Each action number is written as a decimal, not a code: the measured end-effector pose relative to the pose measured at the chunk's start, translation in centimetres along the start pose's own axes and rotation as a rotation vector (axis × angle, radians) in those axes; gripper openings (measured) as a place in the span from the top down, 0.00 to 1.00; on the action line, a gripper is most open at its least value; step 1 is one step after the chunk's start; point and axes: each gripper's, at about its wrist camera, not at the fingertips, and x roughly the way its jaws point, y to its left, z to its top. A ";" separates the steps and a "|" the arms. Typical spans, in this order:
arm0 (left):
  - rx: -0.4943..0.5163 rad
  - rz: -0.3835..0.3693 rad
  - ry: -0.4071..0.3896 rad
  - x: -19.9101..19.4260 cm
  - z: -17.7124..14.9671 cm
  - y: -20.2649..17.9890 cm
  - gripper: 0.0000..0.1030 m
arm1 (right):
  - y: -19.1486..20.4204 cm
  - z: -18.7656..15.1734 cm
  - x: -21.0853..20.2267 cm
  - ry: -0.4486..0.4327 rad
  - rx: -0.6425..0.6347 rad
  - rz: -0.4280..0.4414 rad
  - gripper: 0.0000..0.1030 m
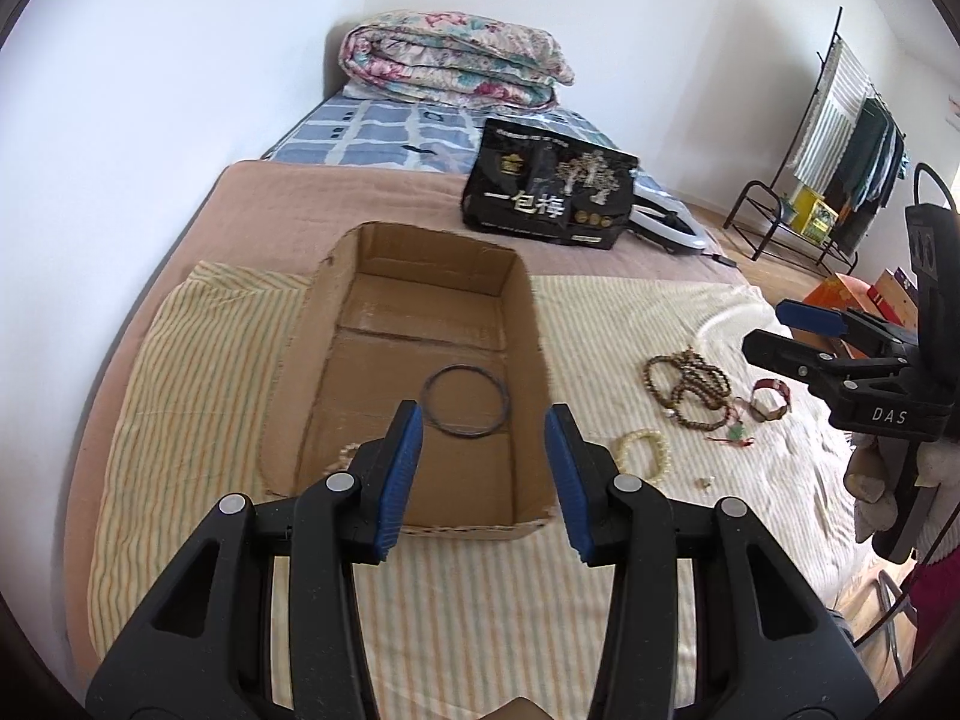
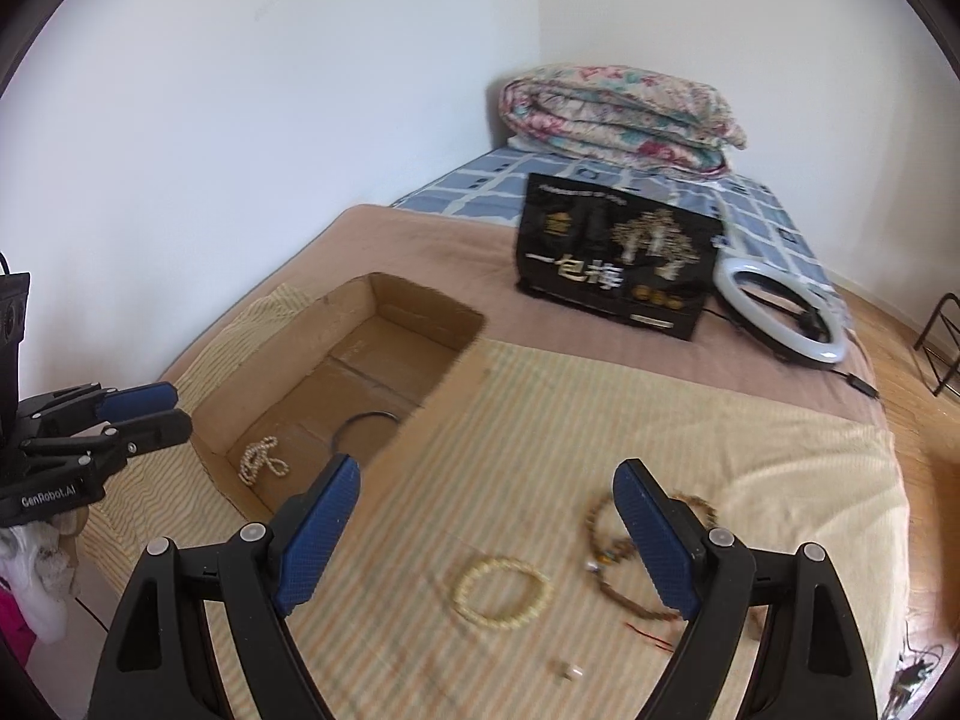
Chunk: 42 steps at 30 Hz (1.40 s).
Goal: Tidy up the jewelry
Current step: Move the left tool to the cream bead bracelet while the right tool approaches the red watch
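Cardboard box [image 1: 420,360] open-topped (walls perhaps low), reachable above.

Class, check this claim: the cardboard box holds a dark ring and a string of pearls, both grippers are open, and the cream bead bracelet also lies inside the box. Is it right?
Not quite. The cream bead bracelet lies outside the cardboard box, on the striped cloth, as the right wrist view shows. The rest holds: the dark ring and string of pearls are in the box, and the left gripper and right gripper are open.
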 end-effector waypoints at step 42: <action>0.210 -0.048 0.224 11.7 -3.9 -14.1 0.58 | -19.9 -13.1 -3.7 0.096 0.225 -0.232 0.12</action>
